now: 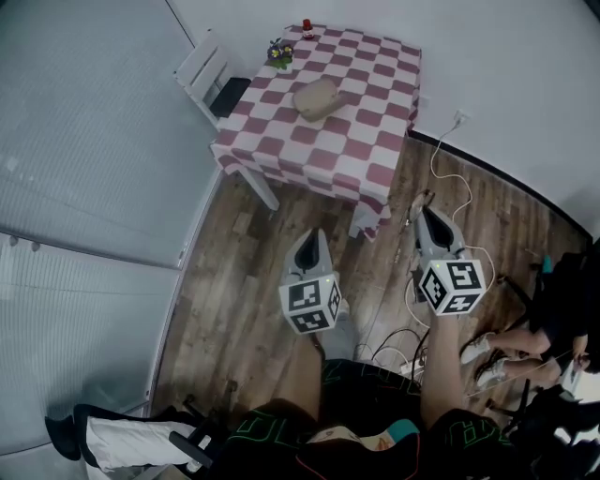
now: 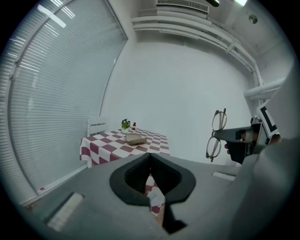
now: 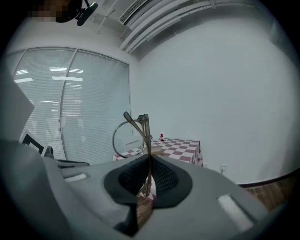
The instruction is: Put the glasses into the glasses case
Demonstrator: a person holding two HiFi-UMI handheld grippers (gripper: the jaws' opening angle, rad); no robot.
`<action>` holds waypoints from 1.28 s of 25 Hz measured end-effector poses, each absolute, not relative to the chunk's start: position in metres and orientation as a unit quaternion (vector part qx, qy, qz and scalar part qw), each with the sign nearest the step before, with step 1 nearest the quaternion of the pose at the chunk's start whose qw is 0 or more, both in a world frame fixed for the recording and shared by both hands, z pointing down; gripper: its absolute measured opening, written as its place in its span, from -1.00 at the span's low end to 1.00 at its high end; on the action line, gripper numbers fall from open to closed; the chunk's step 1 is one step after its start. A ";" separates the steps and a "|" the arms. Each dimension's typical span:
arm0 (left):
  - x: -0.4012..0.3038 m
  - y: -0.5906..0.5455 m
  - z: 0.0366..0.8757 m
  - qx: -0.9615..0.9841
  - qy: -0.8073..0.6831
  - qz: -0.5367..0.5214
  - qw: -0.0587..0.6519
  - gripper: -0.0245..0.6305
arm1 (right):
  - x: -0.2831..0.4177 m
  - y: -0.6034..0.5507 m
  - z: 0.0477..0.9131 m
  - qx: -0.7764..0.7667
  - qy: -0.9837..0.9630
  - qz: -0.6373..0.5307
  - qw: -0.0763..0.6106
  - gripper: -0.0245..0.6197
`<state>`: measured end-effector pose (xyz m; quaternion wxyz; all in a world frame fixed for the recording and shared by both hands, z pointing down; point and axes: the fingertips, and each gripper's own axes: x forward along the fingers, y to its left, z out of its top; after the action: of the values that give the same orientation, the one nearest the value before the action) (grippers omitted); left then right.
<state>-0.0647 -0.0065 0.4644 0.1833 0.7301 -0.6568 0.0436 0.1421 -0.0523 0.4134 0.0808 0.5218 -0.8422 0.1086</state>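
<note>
A tan glasses case lies closed on the red-and-white checked table, far ahead of both grippers; it also shows in the left gripper view as the case. My right gripper is shut on a temple of the thin-framed glasses, which stick up above its jaws. In the left gripper view the glasses hang at the right, off the right gripper. My left gripper is shut and holds nothing. In the head view, left gripper and right gripper hover over the wooden floor short of the table.
A white chair stands at the table's left. A small flower pot and a red item sit at the table's far end. Cables trail over the floor at right. Another person's legs are at the right edge. Blinds line the left.
</note>
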 end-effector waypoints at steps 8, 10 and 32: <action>-0.088 -0.054 0.457 0.723 -0.666 0.019 0.182 -0.90 | 0.120 -0.098 0.403 0.516 -0.847 0.091 0.092 -0.87; -0.092 -0.065 0.455 0.723 -0.666 0.016 0.182 -0.90 | 0.116 -0.109 0.400 0.515 -0.848 0.087 0.094 -0.87; -0.085 -0.131 0.432 0.747 -0.641 -0.033 0.175 -0.90 | 0.110 -0.153 0.371 0.529 -0.841 0.047 0.105 -0.87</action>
<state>-0.0845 -0.1307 0.4319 0.1746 0.7470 -0.6406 -0.0333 0.1100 -0.1525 0.3708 0.1051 0.5292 -0.8407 0.0467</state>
